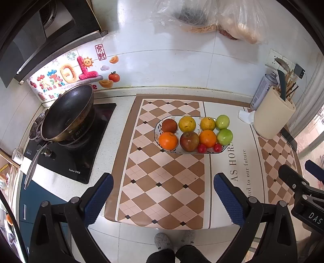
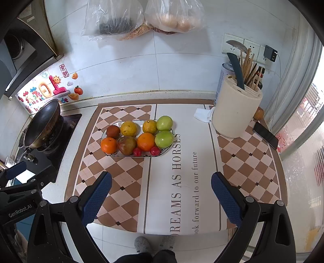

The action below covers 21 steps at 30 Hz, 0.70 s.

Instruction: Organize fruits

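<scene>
An oval patterned plate (image 1: 157, 135) (image 2: 103, 135) sits on the checkered mat and holds several fruits in two rows: oranges (image 1: 168, 140) (image 2: 146, 141), yellow-green citrus (image 1: 187, 123) (image 2: 128, 128), a brownish apple (image 1: 189, 141) (image 2: 127, 145), a brown fruit (image 1: 169, 125) (image 2: 113, 131), green apples (image 1: 224, 136) (image 2: 164, 139) and small red fruits (image 1: 201, 148) (image 2: 155, 151). My left gripper (image 1: 163, 197) is open and empty, held above the mat's near edge, well short of the plate. My right gripper (image 2: 162, 197) is open and empty, likewise short of the plate, which lies to its left.
A wok (image 1: 67, 115) (image 2: 43, 123) sits on the black stove at the left. A cream utensil holder (image 1: 273, 114) (image 2: 236, 110) with a knife and chopsticks, a spray can (image 1: 261, 91), a crumpled tissue (image 2: 203, 115) and a phone (image 2: 265, 135) stand at the right. Plastic bags (image 2: 141, 18) hang on the wall.
</scene>
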{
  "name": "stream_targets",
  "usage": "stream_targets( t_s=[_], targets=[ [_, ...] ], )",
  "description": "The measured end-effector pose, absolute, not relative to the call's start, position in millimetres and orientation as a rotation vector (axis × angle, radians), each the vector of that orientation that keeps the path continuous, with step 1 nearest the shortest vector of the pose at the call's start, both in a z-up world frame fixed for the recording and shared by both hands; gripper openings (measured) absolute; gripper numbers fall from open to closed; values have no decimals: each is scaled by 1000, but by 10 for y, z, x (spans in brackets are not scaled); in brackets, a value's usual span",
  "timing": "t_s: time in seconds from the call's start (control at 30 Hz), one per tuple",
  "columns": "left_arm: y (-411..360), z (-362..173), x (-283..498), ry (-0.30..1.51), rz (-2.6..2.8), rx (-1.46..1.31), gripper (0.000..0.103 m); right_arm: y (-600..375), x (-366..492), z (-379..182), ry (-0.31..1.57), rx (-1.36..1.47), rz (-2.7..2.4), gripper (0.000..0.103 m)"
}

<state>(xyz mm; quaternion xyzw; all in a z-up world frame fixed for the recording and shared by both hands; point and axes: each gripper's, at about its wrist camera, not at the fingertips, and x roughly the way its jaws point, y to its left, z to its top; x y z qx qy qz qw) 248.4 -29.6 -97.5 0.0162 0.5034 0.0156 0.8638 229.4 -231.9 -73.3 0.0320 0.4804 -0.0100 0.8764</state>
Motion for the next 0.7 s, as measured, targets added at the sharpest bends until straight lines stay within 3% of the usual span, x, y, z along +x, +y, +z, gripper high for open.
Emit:
stream_targets(
  t_s=[0.7],
  targets=[
    [-308,-913,2473,1042,38,29,101,-2328,2298,-724,1002,67,-18,100]
  ],
)
